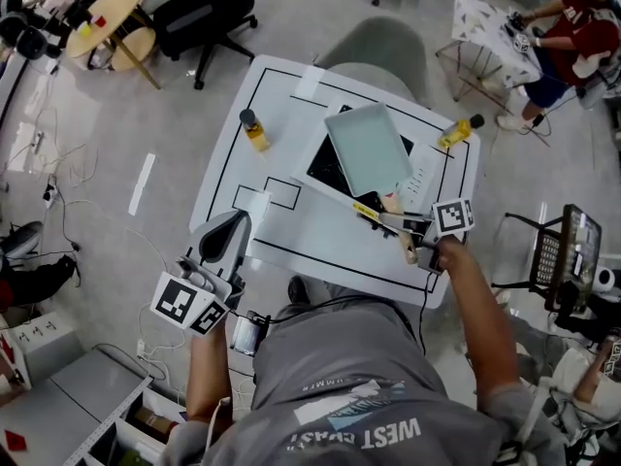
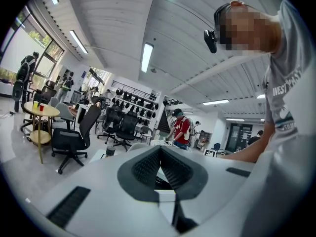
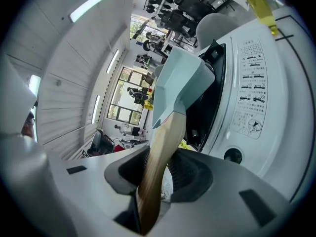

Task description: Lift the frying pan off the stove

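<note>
Resting over the black glass of the stove (image 1: 323,170), the frying pan (image 1: 369,149) was a square, shallow tray shape with rounded corners and a smooth, matte, pale green finish. Whether its base touched the glass could not be told. Its handle (image 3: 159,162), a slim tapered stick of light brown wood with a fine grain, ran back from one corner toward the person. The right gripper (image 1: 390,217) had its jaws closed on that handle, the ribbed dark pads pressing the wood from both sides. The stove was a flat slab with a glossy dark cooking field and a white control panel (image 3: 249,98) printed with small grey symbols. It lay on a white, smooth surface (image 1: 320,246) marked with thin black lines. An upright bottle (image 1: 254,130) of amber liquid with a dark cap stood left of the stove, well apart from it. A second yellow bottle (image 1: 458,131) was near the far right corner. The left gripper (image 1: 229,233), white plastic with dark pads, hung off the near left edge of the surface, its jaws together and nothing between them.
</note>
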`<state>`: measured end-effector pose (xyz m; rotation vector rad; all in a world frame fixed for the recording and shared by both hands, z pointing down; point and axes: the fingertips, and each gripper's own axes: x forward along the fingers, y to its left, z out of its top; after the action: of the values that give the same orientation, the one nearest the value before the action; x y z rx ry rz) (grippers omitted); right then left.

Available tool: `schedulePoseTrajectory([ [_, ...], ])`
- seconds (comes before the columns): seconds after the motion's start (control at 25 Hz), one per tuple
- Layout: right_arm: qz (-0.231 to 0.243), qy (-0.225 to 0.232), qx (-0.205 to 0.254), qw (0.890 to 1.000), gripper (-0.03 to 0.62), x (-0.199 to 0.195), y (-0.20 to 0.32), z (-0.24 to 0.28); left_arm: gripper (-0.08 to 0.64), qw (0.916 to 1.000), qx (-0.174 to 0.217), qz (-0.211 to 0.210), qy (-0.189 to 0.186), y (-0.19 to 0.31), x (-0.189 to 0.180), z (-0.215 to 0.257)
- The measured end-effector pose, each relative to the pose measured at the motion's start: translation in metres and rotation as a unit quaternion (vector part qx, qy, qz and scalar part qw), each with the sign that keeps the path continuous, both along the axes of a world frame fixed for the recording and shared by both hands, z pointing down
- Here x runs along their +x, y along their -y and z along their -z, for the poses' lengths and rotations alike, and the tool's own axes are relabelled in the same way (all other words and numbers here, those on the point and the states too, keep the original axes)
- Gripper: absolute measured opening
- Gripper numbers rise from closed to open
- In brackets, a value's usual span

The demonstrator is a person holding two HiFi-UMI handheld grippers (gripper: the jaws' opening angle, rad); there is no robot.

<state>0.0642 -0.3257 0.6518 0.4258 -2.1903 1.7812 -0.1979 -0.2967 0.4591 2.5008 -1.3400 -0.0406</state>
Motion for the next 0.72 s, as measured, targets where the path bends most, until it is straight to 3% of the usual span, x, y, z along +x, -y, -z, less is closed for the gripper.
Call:
schedulePoseTrajectory([
  [0.12,-0.015,0.053,-0.011,0.998,0.130,-0.012,-0.003,0.016,-0.002,1.0000,0.004,0.000,0.002,0.000,-0.004,0.003],
  [0.32,-0.036,0.055,0.005,0.998,0.140,-0.008,-0.003,0.026,-0.002,0.9999,0.013,0.004,0.005,-0.002,-0.013,0.007],
  [0.72,-0.031,0.096,0.024,0.995,0.152,-0.026,-0.021,0.074,-0.002,0.9996,0.024,0.008,0.013,-0.022,-0.028,0.019],
])
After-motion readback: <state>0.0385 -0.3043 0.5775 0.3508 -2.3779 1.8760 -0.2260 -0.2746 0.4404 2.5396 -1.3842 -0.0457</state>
